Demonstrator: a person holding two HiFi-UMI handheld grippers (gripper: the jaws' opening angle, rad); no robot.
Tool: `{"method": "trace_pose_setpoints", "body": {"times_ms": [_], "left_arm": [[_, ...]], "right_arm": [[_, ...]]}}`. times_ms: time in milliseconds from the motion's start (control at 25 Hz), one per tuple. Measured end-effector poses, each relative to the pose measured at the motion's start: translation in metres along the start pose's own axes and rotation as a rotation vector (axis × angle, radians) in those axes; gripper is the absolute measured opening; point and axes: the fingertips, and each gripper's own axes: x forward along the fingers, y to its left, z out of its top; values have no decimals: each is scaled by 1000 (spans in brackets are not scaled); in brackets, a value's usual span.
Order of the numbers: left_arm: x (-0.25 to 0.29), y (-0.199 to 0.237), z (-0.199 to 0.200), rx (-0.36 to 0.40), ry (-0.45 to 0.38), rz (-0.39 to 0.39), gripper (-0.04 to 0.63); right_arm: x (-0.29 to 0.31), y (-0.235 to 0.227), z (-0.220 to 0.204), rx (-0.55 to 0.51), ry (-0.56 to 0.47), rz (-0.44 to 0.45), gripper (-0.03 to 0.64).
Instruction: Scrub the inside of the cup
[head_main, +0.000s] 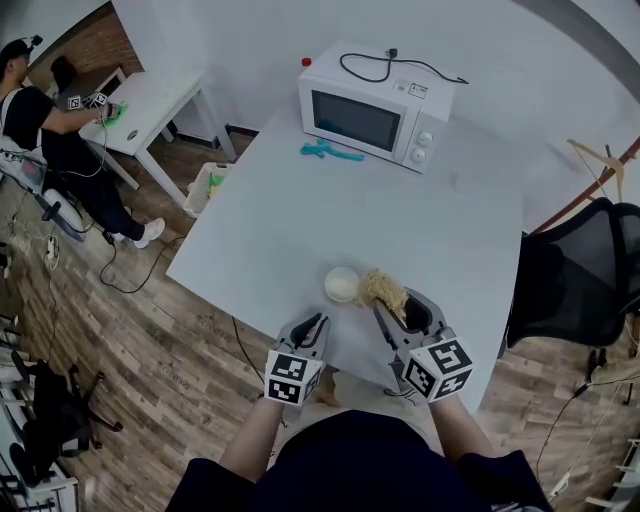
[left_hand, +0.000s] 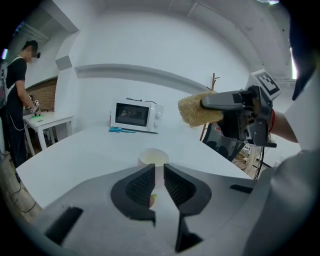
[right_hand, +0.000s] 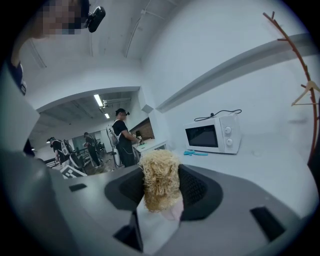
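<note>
Cup (head_main: 342, 284) upright on the white table (head_main: 300, 220), close to the near edge, at 6 o'clock from the microwave (head_main: 375, 108) and well apart from it. Pale, open-topped, with nothing inside as far as can be seen.

Left gripper (head_main: 312, 328) at 7 o'clock from the cup, near but not touching, pointed toward it. Jaws brought all but together, with only a slit between the ribbed pads and nothing gripped; in the left gripper view, cup straight ahead at 12 o'clock beyond the tips.

Right gripper (head_main: 392, 312) at 4 o'clock from the cup, jaws clamped on a tan, fibrous scrubber (head_main: 383, 290). Pads pressed into both sides of it, the frizzy bulk bulging up and forward past the tips. From overhead, scrubber just at 3 o'clock of the cup's rim; from the left gripper view, held up in the air at 1 o'clock of the cup, clear of it.

Blue-green tool (head_main: 330, 152) flat on the table at 7 o'clock from the microwave. Black office chair (head_main: 580, 270) at 3 o'clock off the table's edge. Person (head_main: 40, 130) at a second table at 10 o'clock, far off.
</note>
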Motion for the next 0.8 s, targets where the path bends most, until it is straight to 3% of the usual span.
{"method": "trace_pose_setpoints", "body": {"times_ms": [40,80,240,400,800], "left_arm": [[6,1,-1,5,7,-3,85],[13,2,-4,13,19,-7,194],[40,9,-16,81,64,3,315],[65,15,-25,112,93,5,366],[117,21,-33,156,145,-54,414]], "right_arm": [[3,-3,1,1,6,5,178],[6,-5,1,3,11,11,177],[17,-15,-2,22,33,34,178],[23,-22,-7,41,53,47,178],[32,-51,-17,90,91,33,178]]}}
